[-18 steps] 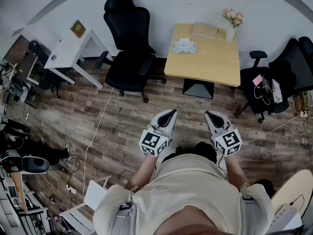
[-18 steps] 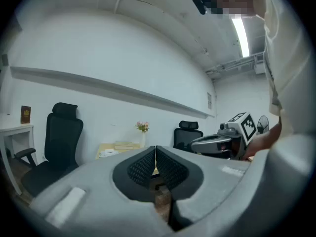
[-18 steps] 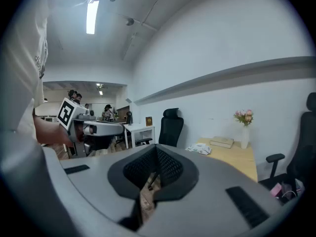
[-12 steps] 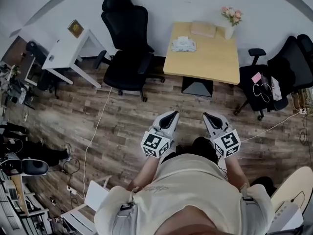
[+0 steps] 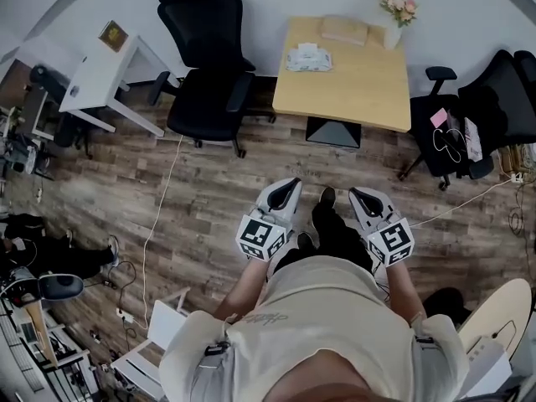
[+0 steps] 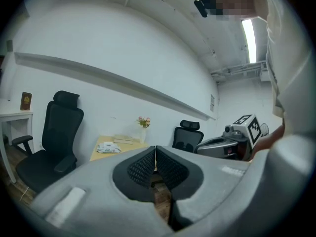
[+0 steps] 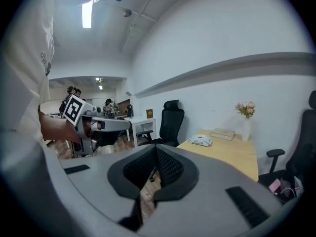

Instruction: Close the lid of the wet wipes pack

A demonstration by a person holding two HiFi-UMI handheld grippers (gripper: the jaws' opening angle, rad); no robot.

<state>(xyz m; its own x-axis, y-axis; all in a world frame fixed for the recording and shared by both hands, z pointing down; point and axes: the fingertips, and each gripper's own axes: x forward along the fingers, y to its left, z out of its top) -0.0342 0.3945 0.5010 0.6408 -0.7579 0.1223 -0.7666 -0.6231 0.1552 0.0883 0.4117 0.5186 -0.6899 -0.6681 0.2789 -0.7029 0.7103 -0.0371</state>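
Observation:
The wet wipes pack (image 5: 308,58) lies on the far left part of a wooden table (image 5: 360,90), far ahead of me; it also shows small in the left gripper view (image 6: 108,148) and the right gripper view (image 7: 201,140). Its lid state is too small to tell. My left gripper (image 5: 290,187) and right gripper (image 5: 358,195) are held in front of my body over the wooden floor, well short of the table. Both are shut with nothing between the jaws. A person's foot (image 5: 327,198) steps forward between them.
A black office chair (image 5: 205,74) stands left of the table, another (image 5: 494,107) at its right. A white desk (image 5: 109,74) is at far left. On the table are a book (image 5: 345,30) and a flower vase (image 5: 394,23). A cable (image 5: 163,216) runs across the floor.
The table and chairs have shifted up and nearer in the head view as the person walks forward; a foot now shows between the grippers. Both grippers stay shut.

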